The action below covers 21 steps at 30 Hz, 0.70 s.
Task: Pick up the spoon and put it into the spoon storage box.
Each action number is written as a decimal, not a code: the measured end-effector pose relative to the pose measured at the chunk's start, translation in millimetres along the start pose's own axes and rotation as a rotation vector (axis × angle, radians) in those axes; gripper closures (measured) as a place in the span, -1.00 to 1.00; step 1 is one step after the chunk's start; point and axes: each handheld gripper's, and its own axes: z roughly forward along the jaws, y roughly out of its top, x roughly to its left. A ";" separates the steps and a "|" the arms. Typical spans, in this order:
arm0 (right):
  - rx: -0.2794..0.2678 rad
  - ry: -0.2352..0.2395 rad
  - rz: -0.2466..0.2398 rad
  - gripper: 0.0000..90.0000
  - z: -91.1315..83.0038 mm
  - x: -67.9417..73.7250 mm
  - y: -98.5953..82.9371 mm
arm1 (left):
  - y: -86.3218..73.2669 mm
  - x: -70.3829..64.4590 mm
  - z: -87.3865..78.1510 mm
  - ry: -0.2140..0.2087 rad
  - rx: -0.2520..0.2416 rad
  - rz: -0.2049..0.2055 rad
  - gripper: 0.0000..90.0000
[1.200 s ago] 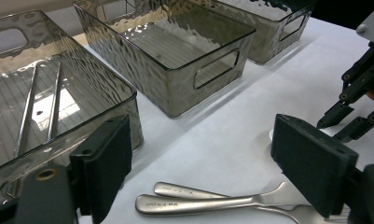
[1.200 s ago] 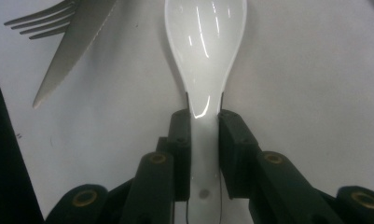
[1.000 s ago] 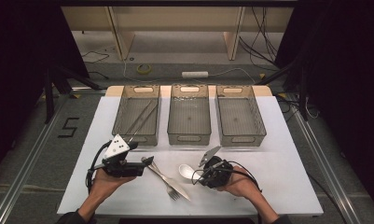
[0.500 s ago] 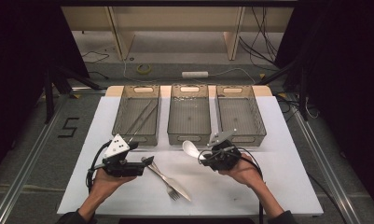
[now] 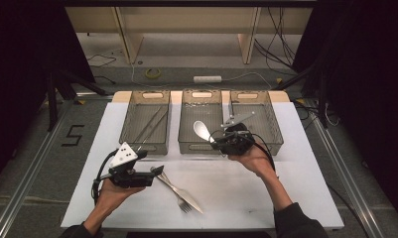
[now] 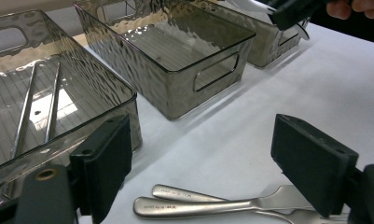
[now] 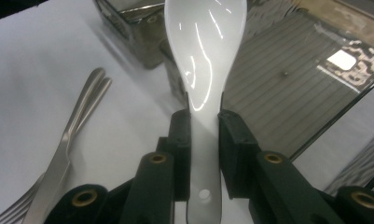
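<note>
Gripping white ceramic spoon (image 7: 204,60) by handle between right gripper (image 7: 204,123) fingers, bowl ahead over middle bin (image 5: 200,121); keeping level, lowering inside before releasing. Left gripper (image 6: 217,163) fingers open above forks (image 6: 208,203).

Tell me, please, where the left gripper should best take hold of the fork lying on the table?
Probably at the handle end of the fork, coming straight down. It lies flat beside a second utensil, handles nearly touching, and the handle ends point toward the open left gripper, so grip narrowly across the handle.
</note>
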 end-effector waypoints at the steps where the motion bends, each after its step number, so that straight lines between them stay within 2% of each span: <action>1: 0.000 -0.006 0.000 0.70 1.3 -1.6 3.0 | -0.1 0.3 -0.2 0.001 -0.001 -0.001 -0.56; 13: -0.019 -0.054 0.038 0.70 19.5 -14.6 35.1 | 0.1 1.9 -1.2 -0.001 -0.010 -0.014 -0.56; 21: -0.009 -0.073 0.062 0.70 34.7 -20.5 49.4 | -0.1 2.0 -1.5 0.001 -0.015 -0.020 -0.56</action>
